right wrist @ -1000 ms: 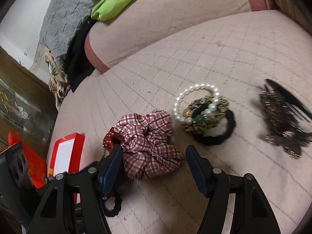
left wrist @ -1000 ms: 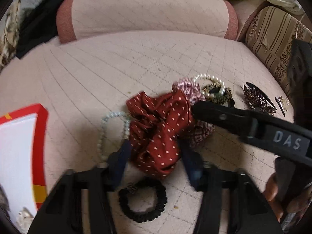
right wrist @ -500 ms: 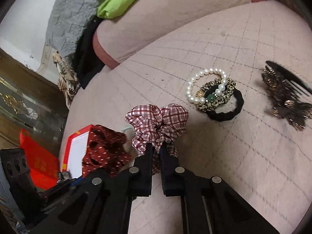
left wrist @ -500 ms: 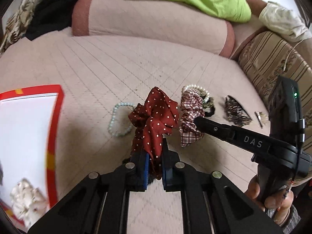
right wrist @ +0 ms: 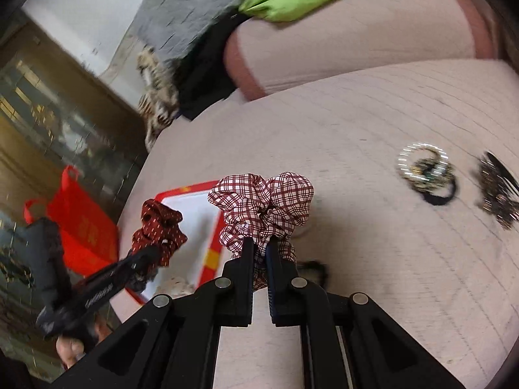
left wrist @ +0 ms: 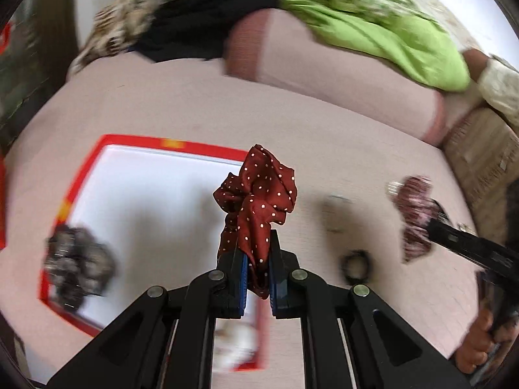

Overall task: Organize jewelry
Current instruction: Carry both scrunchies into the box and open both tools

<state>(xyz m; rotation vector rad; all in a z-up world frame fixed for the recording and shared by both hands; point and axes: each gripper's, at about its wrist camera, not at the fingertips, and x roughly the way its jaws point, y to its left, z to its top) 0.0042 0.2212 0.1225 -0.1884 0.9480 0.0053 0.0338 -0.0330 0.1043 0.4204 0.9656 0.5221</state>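
My left gripper [left wrist: 258, 259] is shut on a dark red polka-dot scrunchie [left wrist: 258, 194] and holds it in the air at the right edge of the red-rimmed white tray [left wrist: 155, 194]. My right gripper [right wrist: 259, 253] is shut on a red plaid scrunchie [right wrist: 262, 204], lifted above the pink cushion. The plaid scrunchie also shows at the right of the left wrist view [left wrist: 415, 214]. The polka-dot scrunchie shows at the left of the right wrist view [right wrist: 159, 227], beside the tray [right wrist: 214, 246].
A dark frilly item [left wrist: 78, 262] and a white item [left wrist: 236, 340] lie in the tray. A black hair tie [left wrist: 356, 265] and a pale bracelet [left wrist: 335, 214] lie on the cushion. A pearl bracelet [right wrist: 421, 162], patterned ties [right wrist: 431, 178] and a hair clip [right wrist: 496, 191] lie far right. A red bag [right wrist: 81, 227] stands beyond the cushion edge.
Both grippers have carried their scrunchies left toward the tray. The left gripper, which shut on the polka-dot scrunchie a second ago, now holds it at the tray's edge.
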